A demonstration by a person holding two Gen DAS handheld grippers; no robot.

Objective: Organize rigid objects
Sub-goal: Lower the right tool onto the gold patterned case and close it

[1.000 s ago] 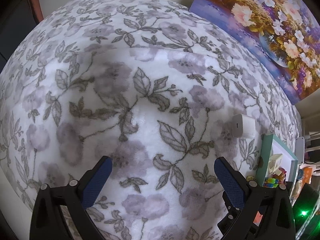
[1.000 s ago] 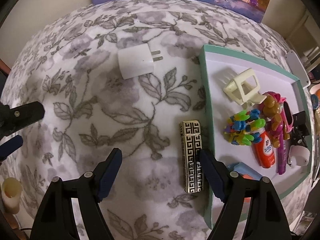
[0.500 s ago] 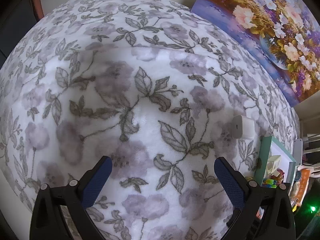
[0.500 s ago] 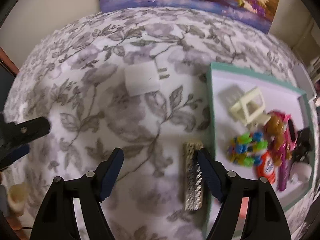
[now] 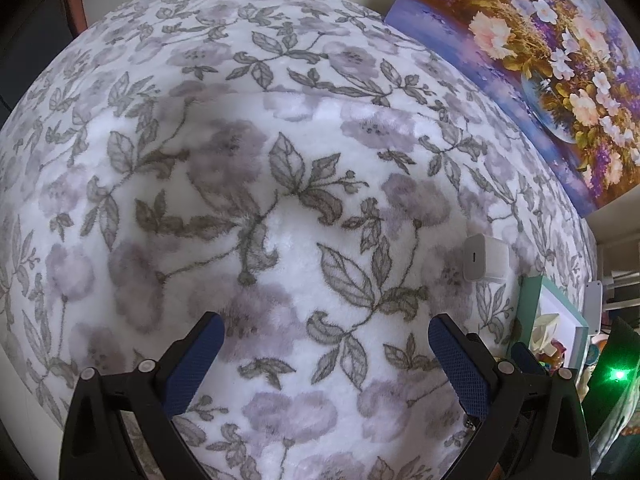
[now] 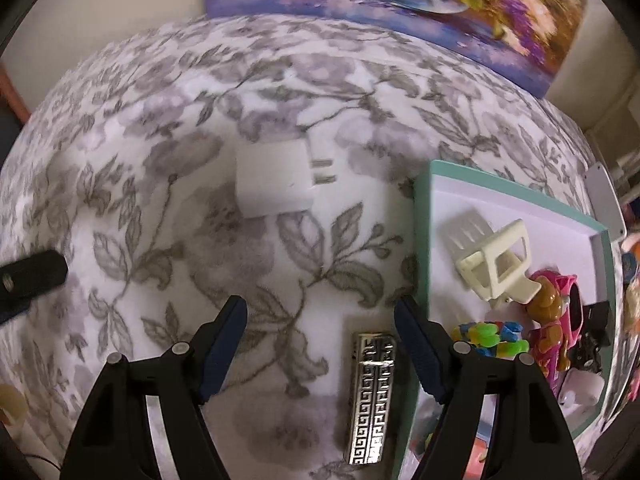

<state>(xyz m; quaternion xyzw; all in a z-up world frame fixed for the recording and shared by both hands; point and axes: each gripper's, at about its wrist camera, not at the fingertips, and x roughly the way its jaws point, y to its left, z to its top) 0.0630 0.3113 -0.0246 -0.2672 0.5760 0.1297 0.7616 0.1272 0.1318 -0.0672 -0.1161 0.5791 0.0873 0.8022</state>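
I'm holding the right gripper (image 6: pixel 320 320) wide open above the floral blanket (image 6: pixel 160 200), a patterned metal lighter (image 6: pixel 372 396) lying beside its right finger, near the tray (image 6: pixel 422 240).

Plush floral blanket (image 6: pixel 168 208), glossy metal lighter (image 6: pixel 371 396), smooth plastic charger (image 6: pixel 274 178).

- right wrist view: motion-blurred throughout; white charger (image 6: pixel 274 184) soft-edged, its prongs smeared.
- teal tray (image 6: pixel 422 240): near corner hidden behind the right finger; far right side crowded out at the frame edge.
- patterned metal case (image 6: pixel 371 396): right edge partly covered by that finger.
- orange item low in the tray: mostly hidden, cannot be identified.
- floral painting (image 6: pixel 400 4): top cut off.
- left wrist view: tray (image 5: pixel 528 312) seen as a sliver only; contents too small to tell.
- left gripper (image 6: pixel 28 280): only a dark tip shows.
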